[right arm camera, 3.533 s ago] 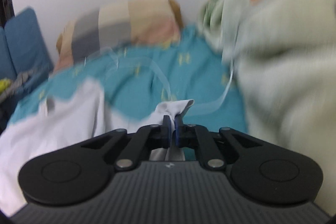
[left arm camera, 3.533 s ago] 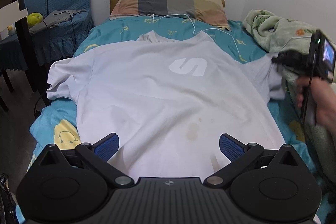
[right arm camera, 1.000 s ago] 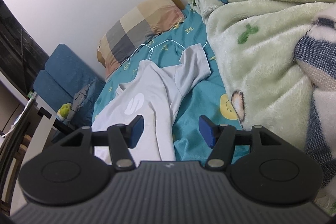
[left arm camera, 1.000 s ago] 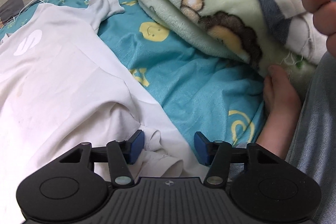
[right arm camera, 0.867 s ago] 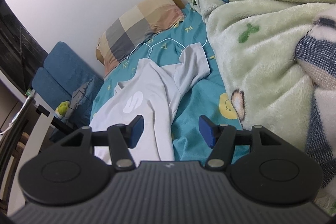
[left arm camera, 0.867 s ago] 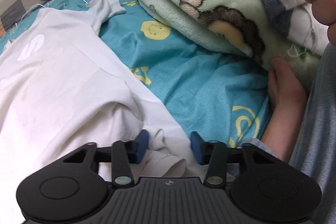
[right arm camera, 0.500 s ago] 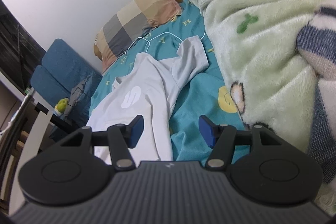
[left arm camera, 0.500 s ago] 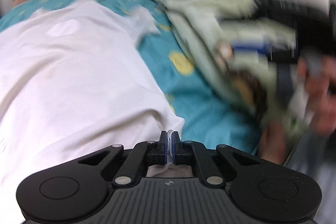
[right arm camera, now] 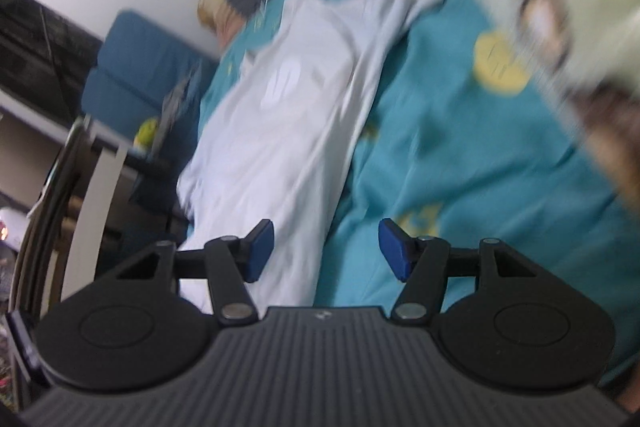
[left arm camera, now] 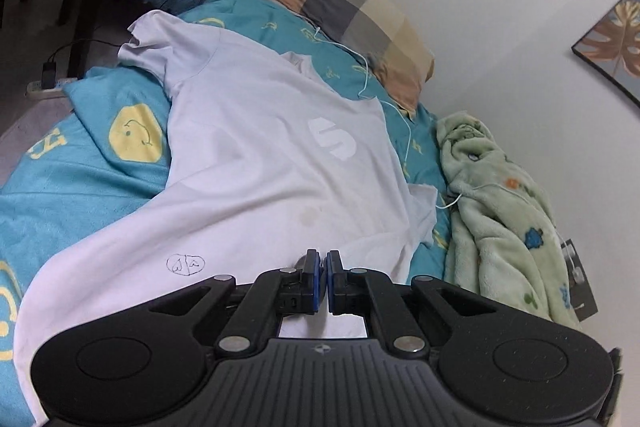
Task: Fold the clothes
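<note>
Teal bed [left arm camera: 72, 183] fills both views, where the left gripper [left arm camera: 322, 281] has its fingers pinched on the hem of the white shirt [left arm camera: 256, 163] spread across it, the right gripper [right arm camera: 326, 253] gaping empty above.

Black grippers, blue pads [right arm camera: 259, 250], silver screws.

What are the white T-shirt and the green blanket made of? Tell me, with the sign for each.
White T-shirt: seemingly a thin, matte cotton-like knit; it drapes in soft, shallow folds, and its S logo looks like a smooth print. Green blanket: seemingly plush fleece; its surface looks fuzzy and it bunches in thick, rounded folds.
</note>
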A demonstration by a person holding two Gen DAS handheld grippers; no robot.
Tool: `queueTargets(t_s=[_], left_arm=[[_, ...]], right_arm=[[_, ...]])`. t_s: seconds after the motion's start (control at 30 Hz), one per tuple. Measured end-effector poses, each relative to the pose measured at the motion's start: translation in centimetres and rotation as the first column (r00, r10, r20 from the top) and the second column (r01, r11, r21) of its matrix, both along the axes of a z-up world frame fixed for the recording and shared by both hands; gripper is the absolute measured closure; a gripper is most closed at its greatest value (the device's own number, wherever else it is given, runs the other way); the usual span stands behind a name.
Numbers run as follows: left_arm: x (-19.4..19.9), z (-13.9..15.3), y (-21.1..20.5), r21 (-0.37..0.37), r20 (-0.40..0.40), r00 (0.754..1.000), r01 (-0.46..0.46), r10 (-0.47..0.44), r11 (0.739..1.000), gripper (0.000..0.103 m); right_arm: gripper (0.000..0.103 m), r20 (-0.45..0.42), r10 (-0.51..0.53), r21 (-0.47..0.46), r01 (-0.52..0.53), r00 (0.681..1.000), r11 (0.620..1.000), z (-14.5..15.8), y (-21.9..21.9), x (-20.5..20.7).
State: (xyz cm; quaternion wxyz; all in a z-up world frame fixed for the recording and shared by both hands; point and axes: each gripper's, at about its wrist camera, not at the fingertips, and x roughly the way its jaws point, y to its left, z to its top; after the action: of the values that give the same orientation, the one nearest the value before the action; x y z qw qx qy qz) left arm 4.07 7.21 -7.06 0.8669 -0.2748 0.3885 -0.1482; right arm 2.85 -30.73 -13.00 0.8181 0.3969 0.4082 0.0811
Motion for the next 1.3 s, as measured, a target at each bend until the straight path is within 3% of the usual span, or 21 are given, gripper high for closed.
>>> queueTargets(t_s=[0.1,0.2,0.27,0.3,0.33,0.43,0.57,0.67,0.77,0.83,0.93,1.0,1.1,1.3], left_arm=[[-0.1,0.2,0.0,0.008,0.004,1.000,0.000,0.000,1.000,0.099],[-0.6,0.2,-0.2,0.016,0.011,1.000,0.004,-0.004,1.000,0.099],[-0.8,0.2,-0.3,0.014,0.013,1.000,0.015,-0.015,1.000,0.098],[-0.8,0.1,-0.4,0.012,0.014,1.000,0.023,-0.023,1.000,0.098],[-0.8,0.1,-0.5,0.009,0.015,0.999,0.032,-0.032,0.999,0.098],[-0.9,-0.1,-0.9,0.003,0.017,0.998,0.057,-0.057,0.998,0.098],[-1.2,0.2,-2.0,-0.017,0.040,0.990,0.133,-0.132,0.991,0.097],[-1.9,0.6,-3.3,-0.035,0.074,0.971,0.231,-0.228,0.972,0.089],[-2.7,0.9,-4.9,-0.030,0.102,0.942,0.325,-0.320,0.945,0.073],[-3.1,0.7,-6.0,-0.037,0.097,0.917,0.393,-0.388,0.919,0.053],[-3.8,0.3,-7.2,-0.019,0.081,0.891,0.451,-0.448,0.893,0.044],[-3.9,0.1,-7.2,0.014,0.070,0.895,0.440,-0.440,0.898,0.040],[-3.3,-0.1,-6.5,0.036,0.041,0.922,0.385,-0.386,0.922,0.035],[-1.9,-0.4,-4.8,0.070,-0.003,0.965,0.261,-0.261,0.963,0.030]], right_arm=[[0.043,-0.012,0.048,0.049,-0.048,0.999,0.998,-1.2,1.7,1.3],[0.043,0.008,0.034,0.069,-0.034,0.999,0.997,-1.6,2.2,2.8],[0.048,0.015,0.024,0.071,-0.025,1.000,0.997,-1.8,2.3,3.8],[0.058,0.008,0.028,0.059,-0.029,1.000,0.998,-2.0,2.5,4.3],[0.075,0.001,0.033,0.047,-0.033,0.999,0.998,-2.2,2.6,4.8],[0.099,-0.026,0.066,0.011,-0.066,0.997,0.998,-2.7,3.3,5.0],[0.099,0.012,0.029,-0.030,-0.029,1.000,0.999,-1.1,2.5,3.6],[0.099,0.049,-0.038,-0.070,0.042,0.998,0.997,0.6,0.8,1.6],[0.099,0.032,-0.082,-0.081,0.085,0.996,0.993,1.1,-0.7,0.4],[0.099,0.024,-0.104,-0.140,0.106,0.994,0.985,1.3,-1.3,0.3],[0.099,-0.007,-0.132,-0.165,0.130,0.991,0.978,0.6,-2.1,0.5],[0.099,-0.024,-0.130,-0.164,0.124,0.991,0.979,0.1,-2.2,0.6],[0.097,0.006,-0.115,-0.200,0.113,0.993,0.973,0.8,-1.7,0.4],[0.095,0.134,-0.034,-0.372,0.082,0.990,0.924,4.4,-0.1,-0.8]])
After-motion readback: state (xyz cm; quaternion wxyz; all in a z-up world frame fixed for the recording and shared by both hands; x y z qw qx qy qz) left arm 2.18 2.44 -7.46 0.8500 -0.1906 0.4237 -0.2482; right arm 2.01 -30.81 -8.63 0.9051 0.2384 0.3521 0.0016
